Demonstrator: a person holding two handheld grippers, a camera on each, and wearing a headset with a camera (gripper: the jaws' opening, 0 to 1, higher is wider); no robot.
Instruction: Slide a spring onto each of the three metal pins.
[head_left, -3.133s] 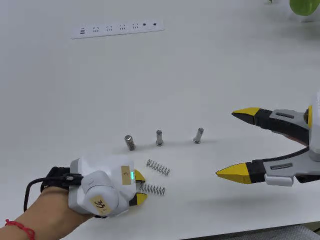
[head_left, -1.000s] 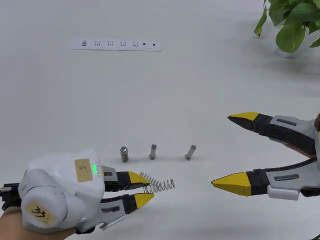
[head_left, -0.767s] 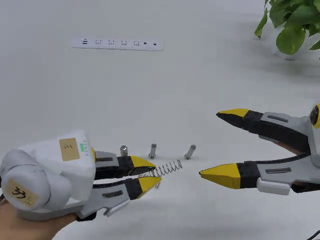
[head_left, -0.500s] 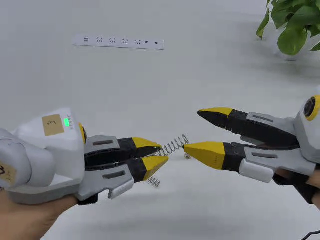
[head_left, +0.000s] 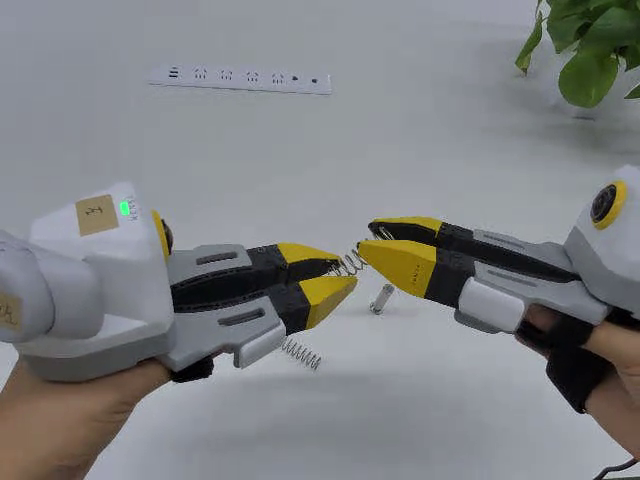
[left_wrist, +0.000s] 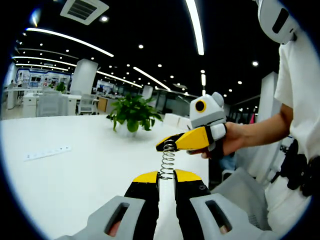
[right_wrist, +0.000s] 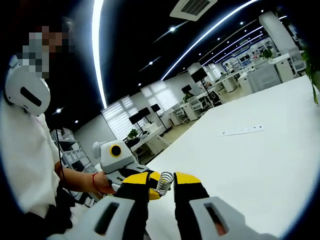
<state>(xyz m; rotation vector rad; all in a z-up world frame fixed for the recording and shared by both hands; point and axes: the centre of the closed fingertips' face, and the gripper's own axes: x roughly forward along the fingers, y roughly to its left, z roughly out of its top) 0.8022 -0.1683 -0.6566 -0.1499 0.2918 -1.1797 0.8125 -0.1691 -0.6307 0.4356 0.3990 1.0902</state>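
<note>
Pinching one end of a spring (left_wrist: 168, 159), the left gripper (left_wrist: 166, 175) is held with its jaws pressed together on the coils, and the spring is carried in the air above the white table (head_left: 300, 160). The right gripper (right_wrist: 164, 179) is set nose to nose with it. Its jaws appear to be closed on the spring's other end, so the spring is bridged between the two.

For a clean handover, one grip should probably be confirmed as firm before the other is released; otherwise the spring could be flicked away. It is best gripped close to one end, so that the open bore is kept free to be lined up over the pin (head_left: 381, 298) seen just below the tips. A second spring (head_left: 301, 353) lies on the table near that pin.
</note>
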